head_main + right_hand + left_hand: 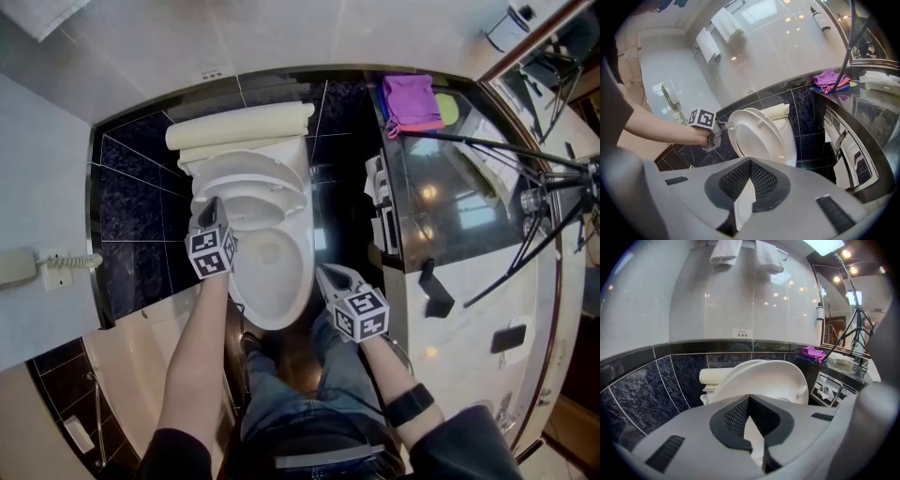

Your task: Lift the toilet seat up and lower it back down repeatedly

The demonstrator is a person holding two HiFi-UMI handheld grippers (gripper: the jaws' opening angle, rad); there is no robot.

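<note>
Toilet seat (246,169) is standing partly raised in the upper centre of the head view, tilting back toward the cream cistern (239,131) and leaving the bowl (272,281) open below it.

Left gripper (214,204) is reaching in at the seat's left rim. In the right gripper view its tip is touching that rim. Its jaws are pressing together at the tips with nothing showing between them, and in the left gripper view the seat's underside is filling the centre just beyond them. Whether the tip is hooking under the rim or only resting against it, I cannot tell.

Right gripper (323,274) is hovering at the lower right of the bowl, apart from it. Its jaws are pressing together on nothing and pointing toward the raised seat.

Dark tabletop (450,206) is lying at the right of the head view, with a purple cloth (411,101) sitting at its upper end. Wall phone (19,267) is hanging at the left edge.
</note>
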